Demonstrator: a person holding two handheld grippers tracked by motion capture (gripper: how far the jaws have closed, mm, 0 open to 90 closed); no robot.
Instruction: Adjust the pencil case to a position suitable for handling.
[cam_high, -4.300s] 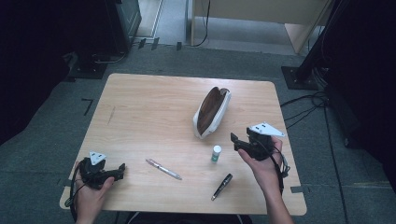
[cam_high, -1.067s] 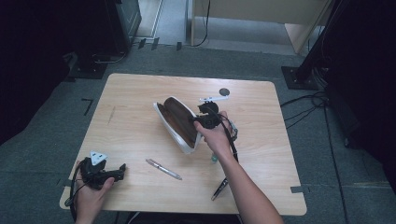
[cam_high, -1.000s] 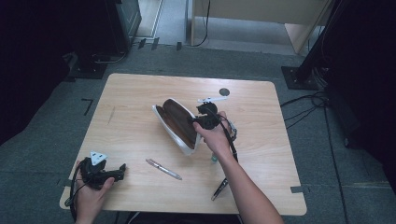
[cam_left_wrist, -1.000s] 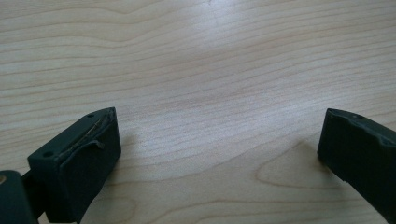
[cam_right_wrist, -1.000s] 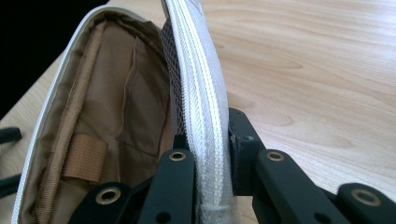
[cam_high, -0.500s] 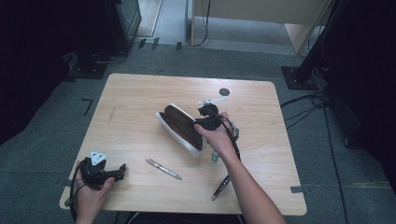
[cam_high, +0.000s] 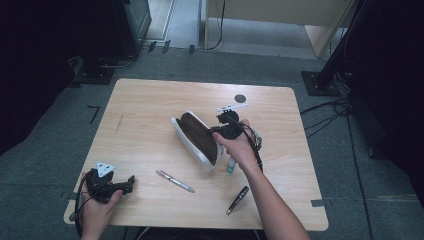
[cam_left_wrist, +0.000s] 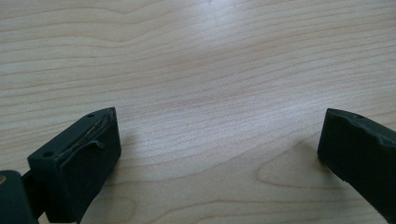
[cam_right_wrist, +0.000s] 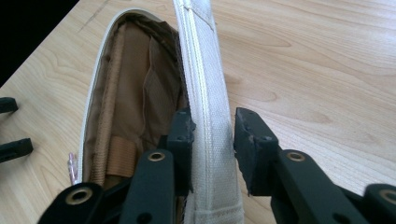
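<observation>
Since the earlier frame, right gripper (cam_right_wrist: 212, 135) has dragged the pencil case (cam_high: 197, 140) to mid-desk (cam_high: 150, 105), jaws closing astride its wall; both pens (cam_high: 175, 181) remain unpacked; left gripper (cam_left_wrist: 219, 154) gapes empty.

We see a light wooden surface (cam_high: 150, 120) with rounded corners on grey carpeted floor (cam_high: 45, 150). Dark cabinets (cam_high: 125, 20) stand behind at left, a pale wooden unit (cam_high: 280, 10) behind, black stand bases (cam_high: 320, 82) and cables (cam_high: 335, 107) at right.
</observation>
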